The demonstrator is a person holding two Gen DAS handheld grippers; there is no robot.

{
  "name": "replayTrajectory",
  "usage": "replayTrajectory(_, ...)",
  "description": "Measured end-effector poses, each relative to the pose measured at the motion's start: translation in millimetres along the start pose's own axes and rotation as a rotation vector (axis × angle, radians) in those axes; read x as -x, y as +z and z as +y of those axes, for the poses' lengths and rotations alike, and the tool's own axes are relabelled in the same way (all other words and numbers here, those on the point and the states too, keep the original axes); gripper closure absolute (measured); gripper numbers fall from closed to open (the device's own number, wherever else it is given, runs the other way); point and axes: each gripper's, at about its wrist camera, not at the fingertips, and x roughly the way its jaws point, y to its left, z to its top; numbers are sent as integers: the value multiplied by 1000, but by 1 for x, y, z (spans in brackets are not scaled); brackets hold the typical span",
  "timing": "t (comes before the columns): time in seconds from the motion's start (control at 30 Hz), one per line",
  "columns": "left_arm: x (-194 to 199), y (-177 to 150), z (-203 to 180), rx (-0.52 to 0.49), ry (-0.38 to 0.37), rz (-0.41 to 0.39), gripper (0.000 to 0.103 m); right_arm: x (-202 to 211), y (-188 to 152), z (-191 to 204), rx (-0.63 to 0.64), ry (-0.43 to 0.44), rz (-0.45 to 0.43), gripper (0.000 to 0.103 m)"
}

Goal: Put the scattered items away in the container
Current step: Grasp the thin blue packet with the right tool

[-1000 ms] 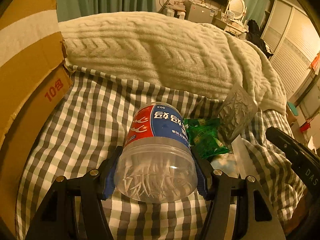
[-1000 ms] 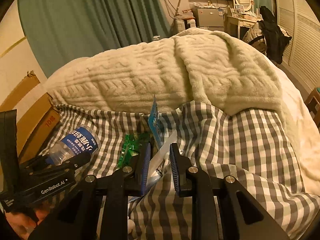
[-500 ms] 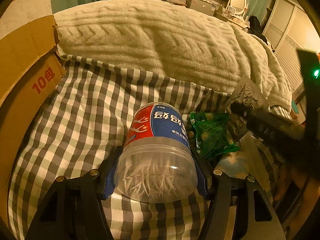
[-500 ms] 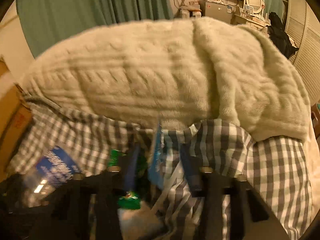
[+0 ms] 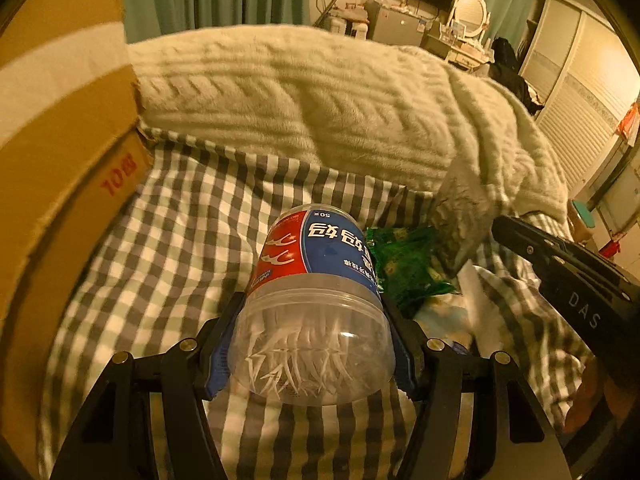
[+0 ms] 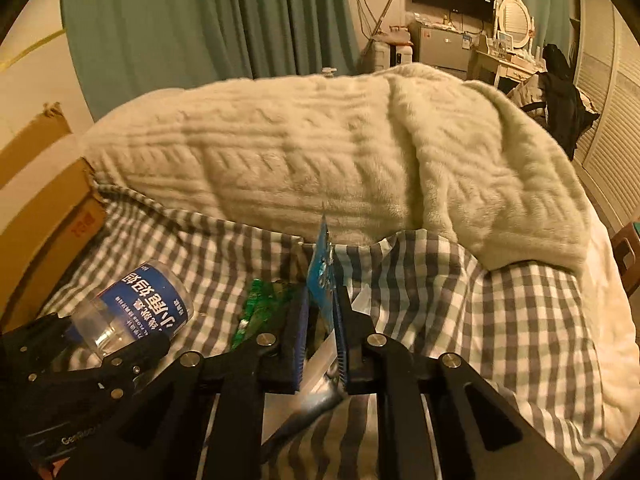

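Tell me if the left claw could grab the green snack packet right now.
Probably not. The left claw is already clamped on the clear floss-pick jar, so nothing else fits between its pads. The green snack packet lies unblocked on the checked sheet, just right of the jar.

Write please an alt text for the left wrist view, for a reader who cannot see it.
The left tongs grip a clear floss-pick jar over a checked bedsheet. A cardboard box stands at left, a green packet lies at right, and a cream blanket lies behind.
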Motion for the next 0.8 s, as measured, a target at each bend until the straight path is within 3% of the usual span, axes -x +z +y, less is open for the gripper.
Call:
replayTrajectory(0.43, 46, -9, 19, 47, -5, -55, 38, 49, 2, 8, -28, 38, -58, 93)
replayTrajectory(0.47, 45, -8, 19, 50, -3, -57, 38, 52, 2, 6, -33, 38, -68, 88)
replayTrajectory(0.5, 45, -8, 20, 51, -1, -57, 38, 53, 2, 6, -32, 41, -72, 72)
replayTrajectory(0.57, 42, -8, 23, 56, 2, -57, 38, 49, 2, 11, -10, 35, -81, 50)
replayTrajectory(0.8, 13, 0, 35, 81, 29, -39, 38, -10, 6, 41, 106, -29, 1, 50)
